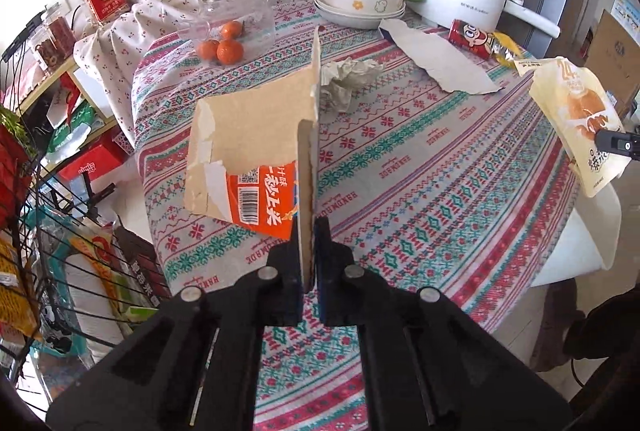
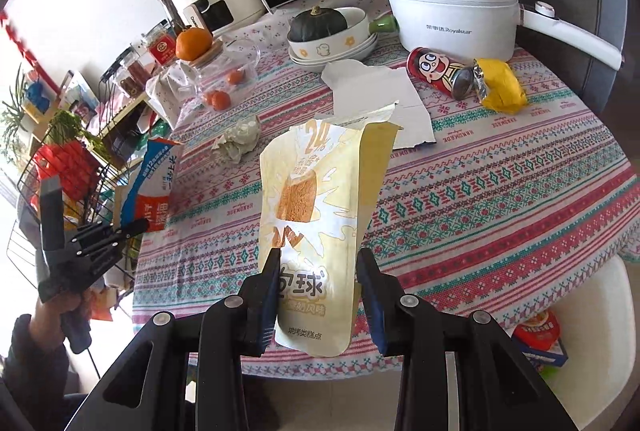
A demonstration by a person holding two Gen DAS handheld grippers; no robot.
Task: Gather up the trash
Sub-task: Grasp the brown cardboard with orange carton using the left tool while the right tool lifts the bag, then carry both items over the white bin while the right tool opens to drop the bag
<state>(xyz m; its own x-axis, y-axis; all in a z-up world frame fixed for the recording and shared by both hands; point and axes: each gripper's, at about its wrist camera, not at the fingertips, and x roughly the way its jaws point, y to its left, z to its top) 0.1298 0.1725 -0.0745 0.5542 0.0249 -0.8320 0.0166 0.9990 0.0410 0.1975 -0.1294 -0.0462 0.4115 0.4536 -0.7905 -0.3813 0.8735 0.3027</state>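
Note:
My left gripper (image 1: 308,231) is shut on the edge of a torn cardboard carton (image 1: 248,135) with orange print, holding it upright above the table's left side. The right wrist view shows the left gripper (image 2: 138,226) and the carton (image 2: 150,187) at the table's left edge, with a hand below. My right gripper (image 2: 318,259) is shut on a pale yellow snack bag (image 2: 308,199), which is lifted off the cloth. Lying on the table are a crumpled paper (image 2: 240,139), a torn white sheet (image 2: 376,99), a red can (image 2: 440,71) and a yellow wrapper (image 2: 500,85).
A white electric pot (image 2: 452,7), stacked bowls (image 2: 336,47) holding a dark squash, and a glass jar (image 2: 228,75) of oranges stand at the back. A wire basket (image 1: 60,231) full of packets stands left of the table. A white chair (image 2: 588,295) is at the right.

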